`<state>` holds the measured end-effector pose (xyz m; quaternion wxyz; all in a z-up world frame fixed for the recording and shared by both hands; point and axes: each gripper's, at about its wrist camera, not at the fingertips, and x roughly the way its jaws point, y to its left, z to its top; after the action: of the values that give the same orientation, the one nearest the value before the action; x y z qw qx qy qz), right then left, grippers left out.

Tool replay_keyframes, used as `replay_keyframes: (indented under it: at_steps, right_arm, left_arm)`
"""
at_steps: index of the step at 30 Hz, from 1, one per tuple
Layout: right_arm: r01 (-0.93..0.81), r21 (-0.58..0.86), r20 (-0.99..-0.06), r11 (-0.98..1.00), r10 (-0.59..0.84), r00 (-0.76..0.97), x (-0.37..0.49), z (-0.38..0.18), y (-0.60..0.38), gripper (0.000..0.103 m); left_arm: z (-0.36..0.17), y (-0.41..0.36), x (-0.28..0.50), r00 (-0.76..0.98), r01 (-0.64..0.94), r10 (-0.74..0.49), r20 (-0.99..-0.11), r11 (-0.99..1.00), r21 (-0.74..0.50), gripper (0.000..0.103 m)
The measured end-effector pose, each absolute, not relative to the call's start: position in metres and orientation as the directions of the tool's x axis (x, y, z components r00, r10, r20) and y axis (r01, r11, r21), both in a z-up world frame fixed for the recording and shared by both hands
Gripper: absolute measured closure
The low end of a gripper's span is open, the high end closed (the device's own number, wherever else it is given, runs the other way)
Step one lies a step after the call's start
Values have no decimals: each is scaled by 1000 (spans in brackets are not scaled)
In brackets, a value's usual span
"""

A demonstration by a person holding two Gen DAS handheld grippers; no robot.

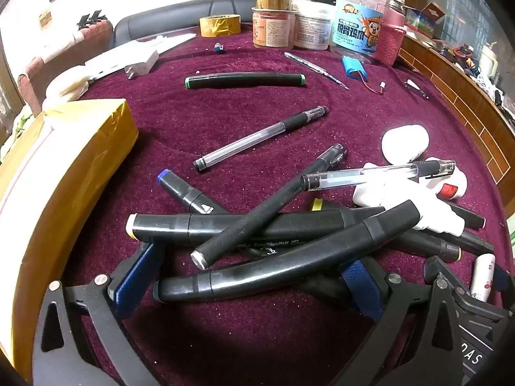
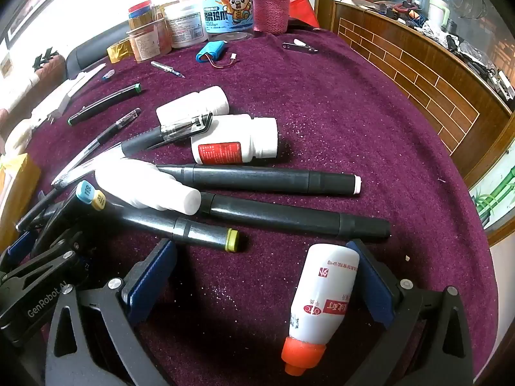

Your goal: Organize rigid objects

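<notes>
A heap of black markers (image 1: 257, 225) and gel pens (image 1: 376, 173) lies on the purple cloth (image 1: 225, 122). My left gripper (image 1: 249, 286) is open just above the cloth, and the nearest black marker (image 1: 289, 263) lies crosswise between its blue pads (image 1: 135, 280), with no pad pressing on it. A green-capped marker (image 1: 244, 80) and a clear pen (image 1: 257, 136) lie apart farther back. My right gripper (image 2: 262, 283) is open too. A white bottle with an orange cap (image 2: 322, 296) lies between its fingers, close to the right pad (image 2: 373, 283). Two more white bottles (image 2: 235, 143) lie among the markers (image 2: 289, 218).
Jars and tubs (image 1: 357, 22) stand along the far edge with a yellow tape roll (image 1: 220, 25) and a blue battery pack (image 1: 354, 67). A yellow-taped box (image 1: 70, 167) stands at the left. A wooden ledge (image 2: 418, 74) borders the right side. The left gripper's body (image 2: 48, 273) shows at the lower left of the right wrist view.
</notes>
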<state>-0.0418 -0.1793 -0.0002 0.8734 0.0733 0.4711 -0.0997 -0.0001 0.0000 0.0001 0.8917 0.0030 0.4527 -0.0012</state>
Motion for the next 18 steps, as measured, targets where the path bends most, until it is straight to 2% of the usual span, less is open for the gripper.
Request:
replay_keyframes:
  at_steps: [18]
  right_arm:
    - [243, 33, -838, 969, -105, 535, -41, 0, -179, 1]
  left_arm:
    - [0, 0, 0, 589, 5, 1, -808, 1000, 5, 0]
